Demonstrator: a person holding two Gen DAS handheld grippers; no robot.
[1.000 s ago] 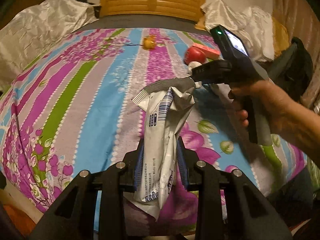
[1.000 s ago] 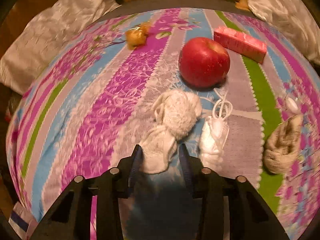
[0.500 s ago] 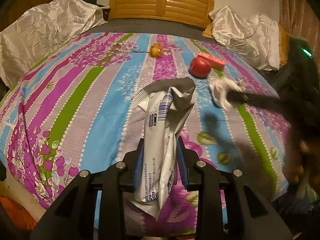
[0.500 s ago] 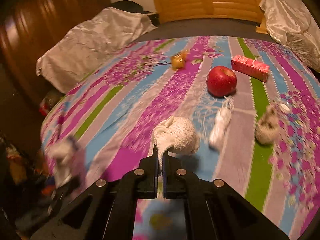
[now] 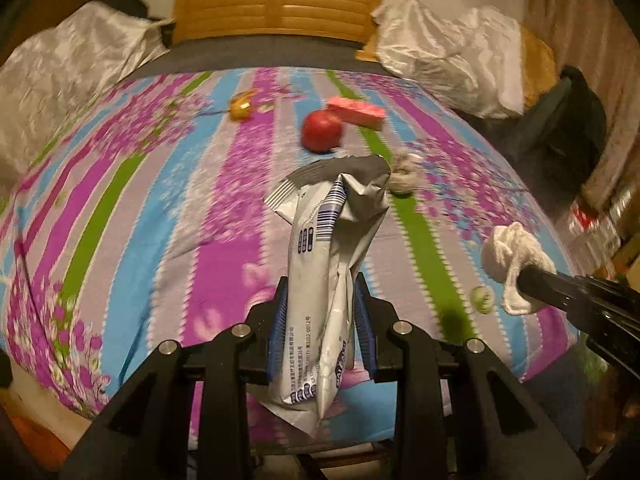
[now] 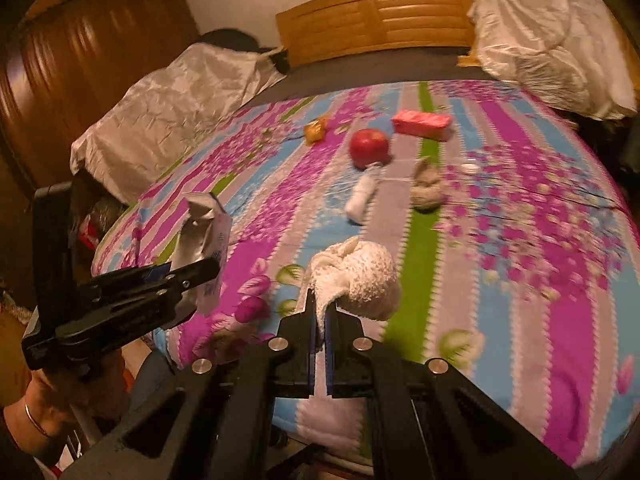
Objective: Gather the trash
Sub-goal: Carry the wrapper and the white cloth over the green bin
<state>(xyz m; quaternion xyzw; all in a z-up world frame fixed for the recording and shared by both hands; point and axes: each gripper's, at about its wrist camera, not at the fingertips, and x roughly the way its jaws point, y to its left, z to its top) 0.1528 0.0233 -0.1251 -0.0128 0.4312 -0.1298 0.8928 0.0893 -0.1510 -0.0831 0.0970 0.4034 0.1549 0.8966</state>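
My left gripper [image 5: 322,312] is shut on a crumpled white and silver wrapper [image 5: 332,248], held upright over the near edge of the bed. It also shows at the left of the right wrist view [image 6: 204,232]. My right gripper [image 6: 319,312] is shut on a white knitted wad [image 6: 356,276], held above the bed's near edge. The wad and right gripper show at the far right of the left wrist view [image 5: 514,264]. More litter lies on the striped bedspread [image 6: 520,240]: a white rolled piece [image 6: 362,198], a beige wad [image 6: 428,192] and a yellow wrapper [image 6: 315,130].
A red apple [image 6: 369,146] and a pink carton [image 6: 422,124] lie mid-bed. Silvery covered bedding [image 6: 172,112] is piled at the left and right of the wooden headboard [image 6: 376,20]. A dark wooden wardrobe [image 6: 88,72] stands on the left. Boxes [image 5: 600,232] sit beside the bed at right.
My right gripper closed on the white wad, lifted it off the bedspread and drew back toward the bed's near edge. My left gripper kept hold of the wrapper and shifted slightly.
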